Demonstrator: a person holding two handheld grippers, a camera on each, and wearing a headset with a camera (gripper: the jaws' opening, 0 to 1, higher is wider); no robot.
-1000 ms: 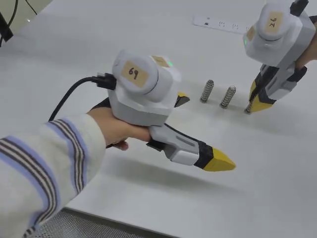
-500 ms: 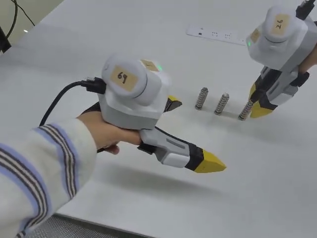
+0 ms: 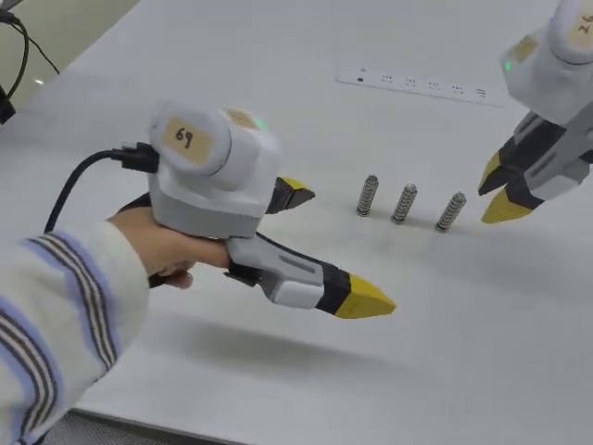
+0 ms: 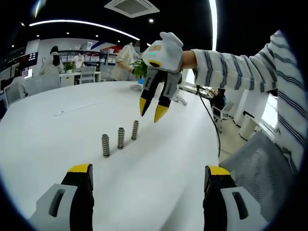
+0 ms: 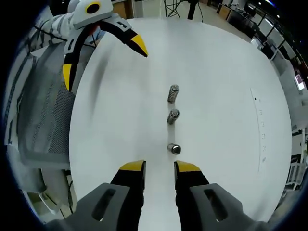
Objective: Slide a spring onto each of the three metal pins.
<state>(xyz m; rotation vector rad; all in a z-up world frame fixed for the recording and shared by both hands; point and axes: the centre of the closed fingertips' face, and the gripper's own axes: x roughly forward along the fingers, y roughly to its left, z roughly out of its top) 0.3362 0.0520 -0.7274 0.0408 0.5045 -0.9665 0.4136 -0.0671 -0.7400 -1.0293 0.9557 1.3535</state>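
Three springs [image 3: 404, 203] stand upright in a short row near the middle of a white tabletop [image 3: 278, 371], close together but not touching. Seen from above in the right gripper view, each has a round metal top.

The left hand-held gripper [image 3: 329, 246] is held low over the tabletop by a hand [image 3: 171, 248] in a striped sleeve [image 3: 56, 315]. It points toward the row, and its yellow-tipped jaws are spread wide with nothing between them. A black cable [image 3: 83, 176] runs from its rear.

The right hand-held gripper [image 3: 498, 193] hangs just beside the end of the row, tips angled down, clear of the nearest spring. Its jaws are a little apart and grasp nothing.

A tan sticker [image 3: 185, 139] on the left hand-held gripper reads "69". The sticker on the right one is cut off at the edge of the head view and cannot be read. A white power strip [image 3: 417, 83] lies flat on the tabletop well beyond the springs.
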